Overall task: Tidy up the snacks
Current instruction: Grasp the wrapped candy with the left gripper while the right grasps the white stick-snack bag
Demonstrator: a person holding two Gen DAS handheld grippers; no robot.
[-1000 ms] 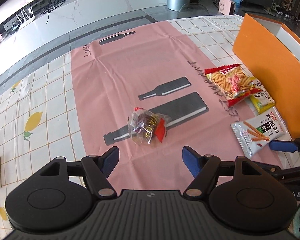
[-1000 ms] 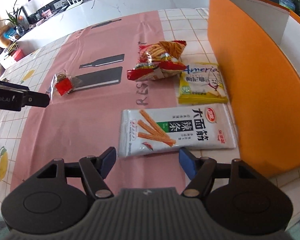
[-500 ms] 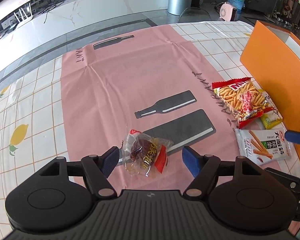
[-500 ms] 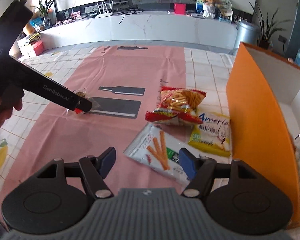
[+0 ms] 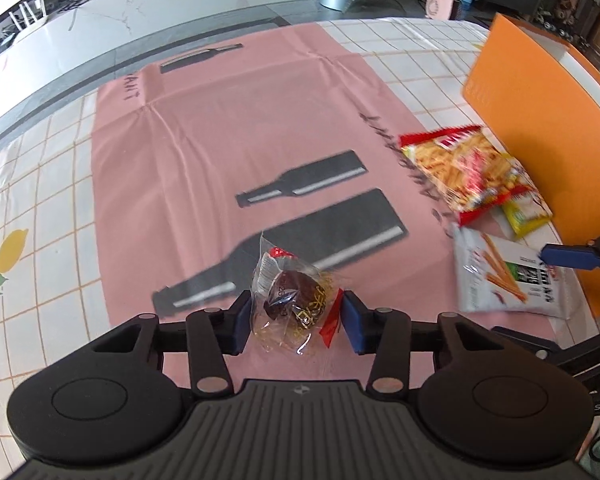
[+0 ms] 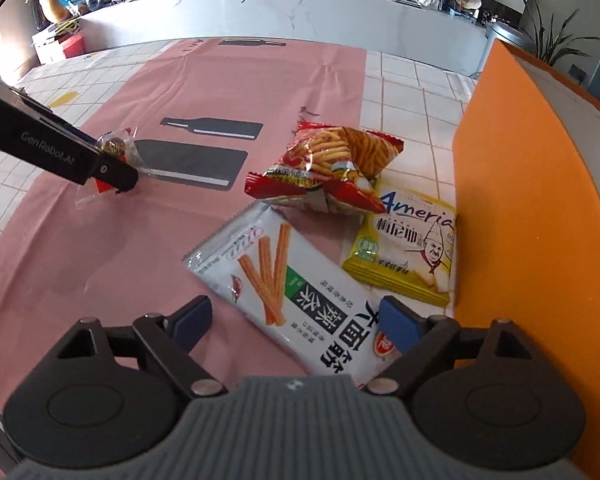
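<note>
left hand-held gripper (image 5: 292,322) closing | clear-wrapped snack (image 5: 290,300) between pads

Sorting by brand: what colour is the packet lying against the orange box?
Yellow packet, white at its lower edge; the right wrist view shows it best.

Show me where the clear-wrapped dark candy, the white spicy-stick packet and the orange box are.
clear-wrapped dark candy (image 5: 296,300), left wrist view, on its dark middle.
white spicy-stick packet (image 6: 284,280), right wrist view, on its printed front.
orange box (image 6: 520,216), right wrist view, on its outer wall.
</note>
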